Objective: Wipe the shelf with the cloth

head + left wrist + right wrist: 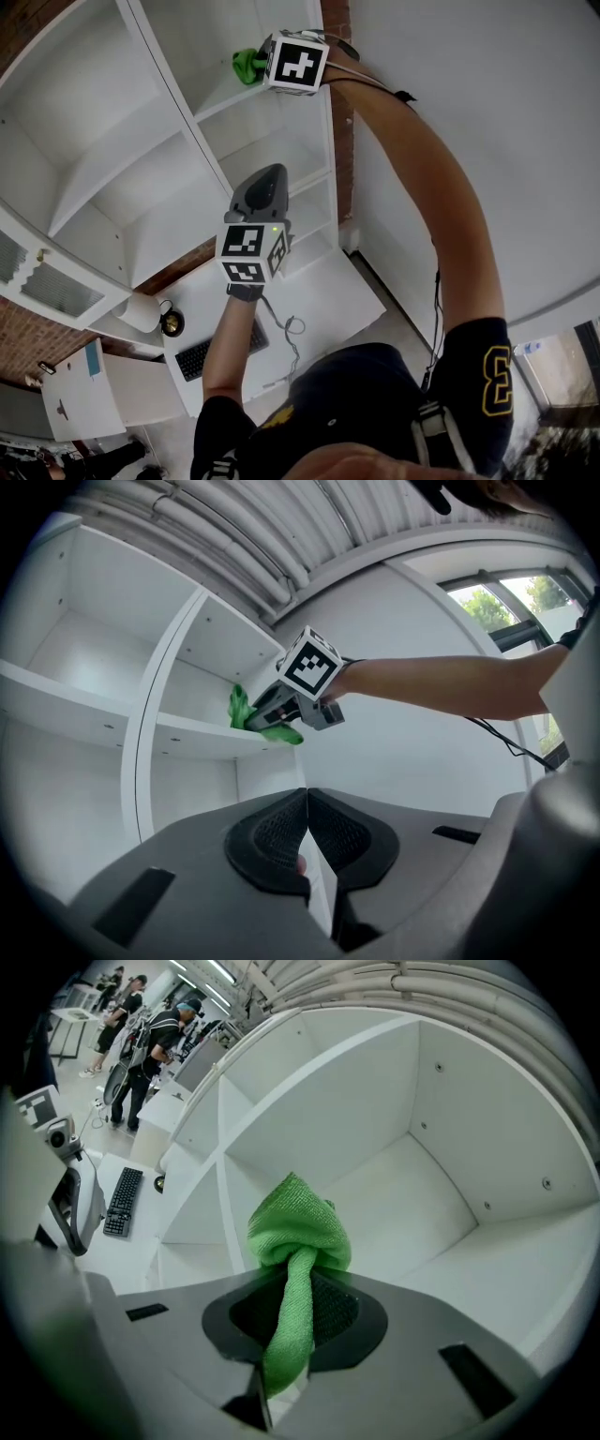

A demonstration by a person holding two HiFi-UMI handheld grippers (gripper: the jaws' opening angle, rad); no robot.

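Note:
A green cloth [298, 1232] is bunched up and clamped in my right gripper [295, 1283], its tail hanging down between the jaws. In the head view the right gripper [263, 63] is raised to an upper compartment of the white shelf unit [173, 169], with the cloth [247, 65] at the front edge of that shelf board [223, 99]. The left gripper view shows the cloth [279, 732] resting on the board's [187, 731] end. My left gripper [269, 175] hangs lower, in front of the middle shelves, shut with nothing in it [307, 803].
A brick wall [339, 122] runs beside the unit. Below stands a white desk [319, 300] with a keyboard [220, 349] and a paper roll [141, 312]. People stand far off [150, 1035]. Pipes run along the ceiling [244, 536]. The compartment's back wall [412, 1185] is close ahead.

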